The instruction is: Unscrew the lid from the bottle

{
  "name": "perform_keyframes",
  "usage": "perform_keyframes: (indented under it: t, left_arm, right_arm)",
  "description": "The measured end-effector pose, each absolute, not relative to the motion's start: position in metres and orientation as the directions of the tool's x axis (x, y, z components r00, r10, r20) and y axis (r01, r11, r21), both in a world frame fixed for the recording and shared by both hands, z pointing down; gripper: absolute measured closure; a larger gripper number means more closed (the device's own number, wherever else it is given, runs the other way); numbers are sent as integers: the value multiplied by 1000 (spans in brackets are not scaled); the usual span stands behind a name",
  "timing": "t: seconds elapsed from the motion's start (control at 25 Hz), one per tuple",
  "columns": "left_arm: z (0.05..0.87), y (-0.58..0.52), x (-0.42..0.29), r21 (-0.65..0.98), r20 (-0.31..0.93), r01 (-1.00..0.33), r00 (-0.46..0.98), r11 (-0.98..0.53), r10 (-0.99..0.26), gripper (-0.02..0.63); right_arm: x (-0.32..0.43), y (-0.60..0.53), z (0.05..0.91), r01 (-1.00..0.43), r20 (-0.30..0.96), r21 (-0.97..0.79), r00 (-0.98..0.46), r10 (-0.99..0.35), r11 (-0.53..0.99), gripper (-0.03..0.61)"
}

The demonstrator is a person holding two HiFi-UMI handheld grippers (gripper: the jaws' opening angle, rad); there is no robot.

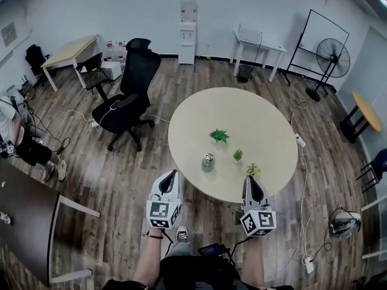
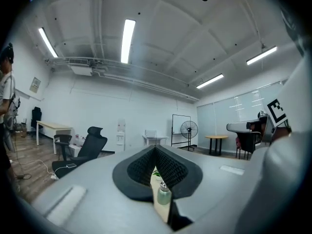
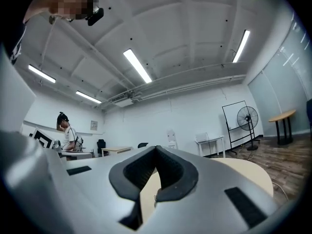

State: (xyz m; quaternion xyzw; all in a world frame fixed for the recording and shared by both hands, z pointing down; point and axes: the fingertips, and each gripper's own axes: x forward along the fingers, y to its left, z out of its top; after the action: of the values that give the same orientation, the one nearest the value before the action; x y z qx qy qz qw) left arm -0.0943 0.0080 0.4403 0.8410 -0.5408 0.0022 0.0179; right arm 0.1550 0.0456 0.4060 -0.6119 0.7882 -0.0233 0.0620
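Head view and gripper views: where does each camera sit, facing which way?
Head view: on the head, steeply down at table, bottle, left gripper, right gripper, forearms.
Left gripper view: on that gripper, level along its shut jaws toward the bottle.
Right gripper view: likewise level, shut jaws, across the table.
Shared: all show table and fan.

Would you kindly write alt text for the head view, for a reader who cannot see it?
From above, a person holds the left gripper and right gripper, both shut, near the close edge of a round table carrying a bottle and small plants.
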Motion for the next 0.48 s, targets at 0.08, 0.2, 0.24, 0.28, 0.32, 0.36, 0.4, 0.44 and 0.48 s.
perform_keyframes:
  t: [0.08, 0.2, 0.24, 0.28, 0.32, 0.36, 0.4, 0.44, 0.48]
  left_arm:
    - [434, -24, -98, 15, 18, -902, 432, -432, -902, 612]
    - [430, -61, -98, 5, 21, -892, 451, -451, -892, 612]
    - [430, -70, -96, 6, 22, -889, 458, -458, -889, 612]
    - [431, -77, -93, 8, 24, -886, 464, -464, -885, 612]
    - [433, -84, -89, 9, 27, -884, 468, -467, -884, 612]
    - [433, -90, -86, 11, 28, -883, 469, -469, -883, 612]
    - [434, -95, -84, 15, 30, -883, 470, -470, -882, 612]
    - [434, -98, -82, 21, 31, -881, 473, -472, -881, 612]
    - [435, -102, -80, 26, 30, -879, 476, -476, -879, 612]
  right_arm:
    - [149, 19, 399, -967, -73, -115, -222, -972, 229, 575]
    - [142, -11, 399, -972, -62, -115, -198, -978, 204, 575]
    - [142, -19, 401, -974, -55, -112, -193, -980, 198, 575]
    - [143, -25, 404, -975, -48, -109, -187, -981, 192, 575]
    - [146, -32, 406, -977, -42, -106, -180, -983, 184, 575]
    - [148, -38, 407, -979, -37, -106, -172, -984, 175, 575]
    - [151, -42, 408, -980, -33, -108, -165, -986, 167, 575]
    - [153, -46, 409, -981, -31, -108, -159, -987, 161, 575]
    - [156, -49, 408, -982, -31, -105, -155, -987, 157, 575]
